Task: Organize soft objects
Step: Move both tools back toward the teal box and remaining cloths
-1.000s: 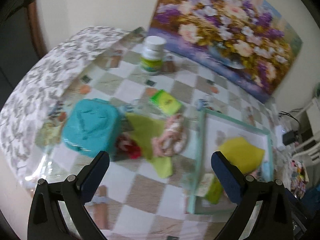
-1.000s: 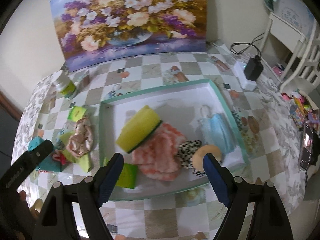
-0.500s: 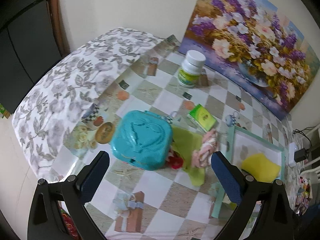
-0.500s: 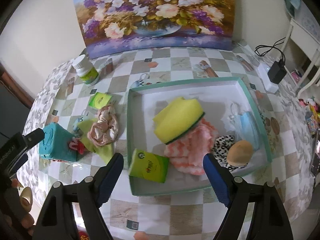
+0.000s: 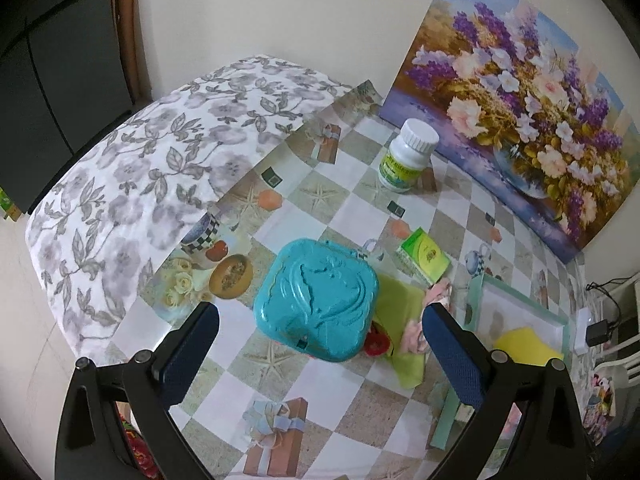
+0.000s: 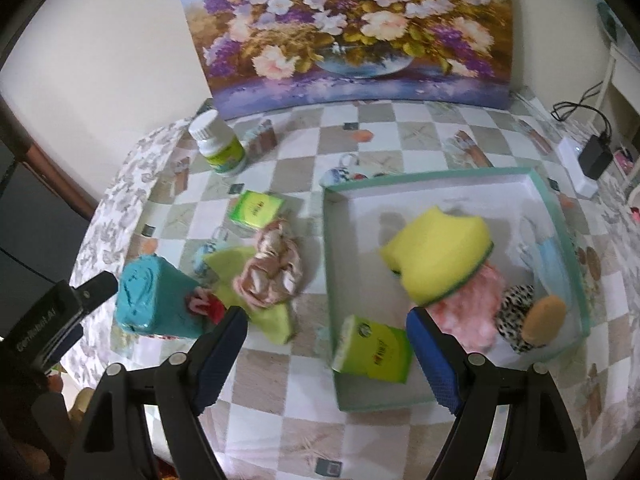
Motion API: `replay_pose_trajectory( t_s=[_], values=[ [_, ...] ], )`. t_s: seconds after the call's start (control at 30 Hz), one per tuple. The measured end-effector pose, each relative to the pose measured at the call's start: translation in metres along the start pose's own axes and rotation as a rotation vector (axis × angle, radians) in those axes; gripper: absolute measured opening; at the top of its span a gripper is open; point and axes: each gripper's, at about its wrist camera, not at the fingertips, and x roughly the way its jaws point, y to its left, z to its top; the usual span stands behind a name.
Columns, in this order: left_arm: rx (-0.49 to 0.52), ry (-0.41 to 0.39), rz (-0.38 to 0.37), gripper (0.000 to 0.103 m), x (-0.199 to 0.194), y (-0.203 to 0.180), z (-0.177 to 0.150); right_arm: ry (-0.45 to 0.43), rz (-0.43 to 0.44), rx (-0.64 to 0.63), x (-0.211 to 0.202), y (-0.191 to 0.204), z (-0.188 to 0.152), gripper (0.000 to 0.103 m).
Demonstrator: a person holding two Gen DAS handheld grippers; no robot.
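Observation:
A teal-rimmed white tray (image 6: pixel 560 216) holds a yellow sponge (image 6: pixel 436 256), a pink fluffy cloth (image 6: pixel 476 304), a blue face mask (image 6: pixel 550 256), a leopard-print piece (image 6: pixel 516 304), a tan puff (image 6: pixel 544 318) and a green tissue pack (image 6: pixel 376 348). Left of the tray lie a pink satin scrunchie (image 6: pixel 272 272), a lime cloth (image 6: pixel 276 320), a red item (image 6: pixel 212 306) and a teal plastic case (image 5: pixel 316 300). My left gripper (image 5: pixel 320 344) is open and empty above the case. My right gripper (image 6: pixel 326 356) is open and empty over the tray's near left corner.
A second green tissue pack (image 6: pixel 256 210) and a white pill bottle (image 5: pixel 406 158) stand on the checked tablecloth (image 5: pixel 352 196). A flower painting (image 6: pixel 352 28) leans on the wall behind. A charger (image 6: pixel 592 160) sits at the far right edge. A floral cloth (image 5: pixel 132 168) covers the left end.
Both grippers have pulled back and swung left. The left view now centres on the teal case instead of the tray. The green tissue pack now lies in the tray's near corner.

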Motion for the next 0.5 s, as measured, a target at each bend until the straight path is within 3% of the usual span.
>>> replay_pose_trajectory(
  t_s=[0.5],
  values=[
    [0.004, 0.013, -0.130, 0.103, 0.002, -0.009, 0.004, -0.014, 0.050, -0.031, 0.022, 0.012, 0.021, 0.085]
  ],
)
